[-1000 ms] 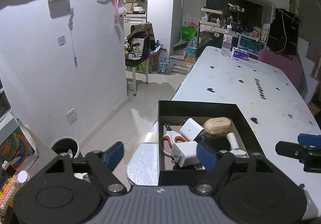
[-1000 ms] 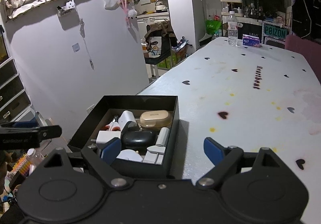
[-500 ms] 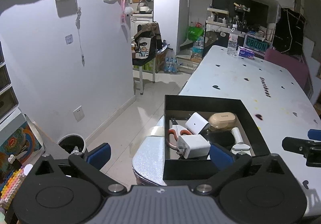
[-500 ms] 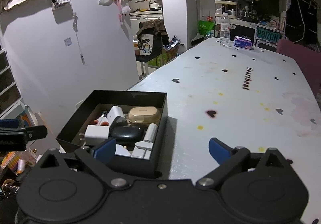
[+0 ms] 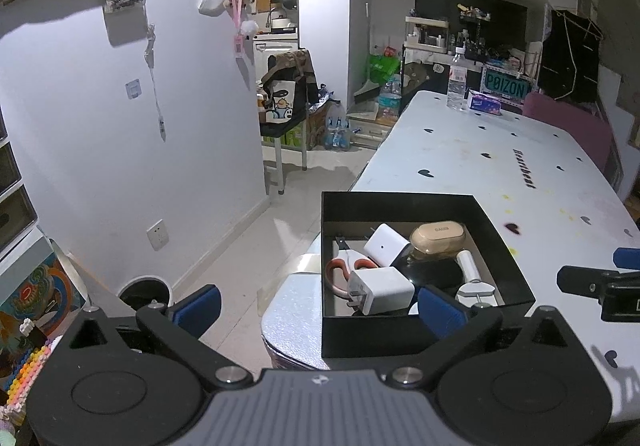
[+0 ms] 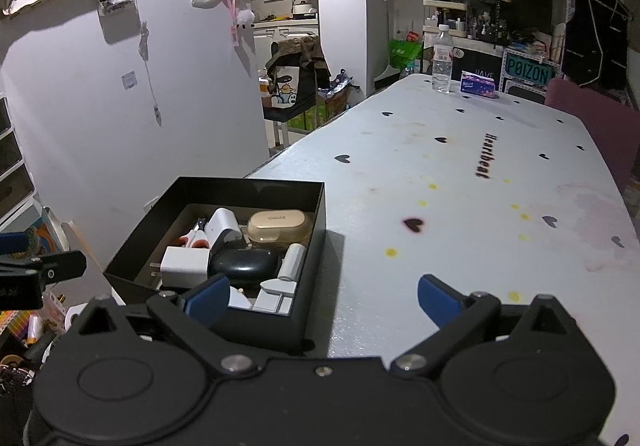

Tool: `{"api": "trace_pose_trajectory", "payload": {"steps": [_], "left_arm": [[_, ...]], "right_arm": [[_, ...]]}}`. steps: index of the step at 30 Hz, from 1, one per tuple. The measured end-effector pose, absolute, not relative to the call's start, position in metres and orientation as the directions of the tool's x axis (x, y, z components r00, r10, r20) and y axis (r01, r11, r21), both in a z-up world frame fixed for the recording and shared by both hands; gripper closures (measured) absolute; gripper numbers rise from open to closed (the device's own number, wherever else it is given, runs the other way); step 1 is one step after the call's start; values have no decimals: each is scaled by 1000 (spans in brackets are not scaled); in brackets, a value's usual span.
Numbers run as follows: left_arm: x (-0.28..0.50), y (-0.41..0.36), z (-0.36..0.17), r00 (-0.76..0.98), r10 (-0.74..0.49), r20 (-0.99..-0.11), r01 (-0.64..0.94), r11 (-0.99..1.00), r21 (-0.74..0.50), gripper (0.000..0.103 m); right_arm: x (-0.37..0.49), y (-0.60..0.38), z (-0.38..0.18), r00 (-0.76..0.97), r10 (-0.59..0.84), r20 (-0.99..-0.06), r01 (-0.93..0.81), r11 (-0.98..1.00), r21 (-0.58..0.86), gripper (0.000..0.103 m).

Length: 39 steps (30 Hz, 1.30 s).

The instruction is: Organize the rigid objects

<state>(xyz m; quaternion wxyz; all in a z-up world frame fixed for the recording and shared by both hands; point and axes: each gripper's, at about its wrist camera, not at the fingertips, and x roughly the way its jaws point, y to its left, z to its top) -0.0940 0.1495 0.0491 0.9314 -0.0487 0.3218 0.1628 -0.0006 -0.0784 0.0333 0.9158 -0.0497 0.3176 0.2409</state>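
Two grippers hover at the near end of the table, each with its blue-padded fingers spread wide and nothing between them. The left gripper [image 5: 318, 306] sits at the table's near left corner, one pad over the floor, the other in front of the black box [image 5: 404, 338]. The right gripper [image 6: 322, 296] has its left pad over the box's near edge and its right pad above bare tabletop.

The one box stands at the table's left edge, near the rounded corner. Inside lie two white chargers [image 5: 383, 289], one tan earbud case [image 6: 279, 227], one black case [image 6: 244, 263], one pair of orange-handled scissors [image 5: 340, 272] and what may be two white clips [image 6: 280, 282], packed touching; the items nearest the front wall are partly hidden behind it and the pads.

To the right of the box the white table [image 6: 460, 182] with black hearts lies open almost to its far end, where one water bottle [image 6: 441, 60] and one tissue pack [image 6: 478, 84] stand.
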Motion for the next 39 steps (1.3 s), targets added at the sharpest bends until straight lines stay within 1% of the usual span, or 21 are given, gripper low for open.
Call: {"api": "trace_pose_trajectory", "payload": {"steps": [39], "left_arm": [[-93,151,49,733,286,-618,-344,939,26,0]], "right_arm": [[-1,-80,33,686,407,-603,-473,879,55,2]]}}
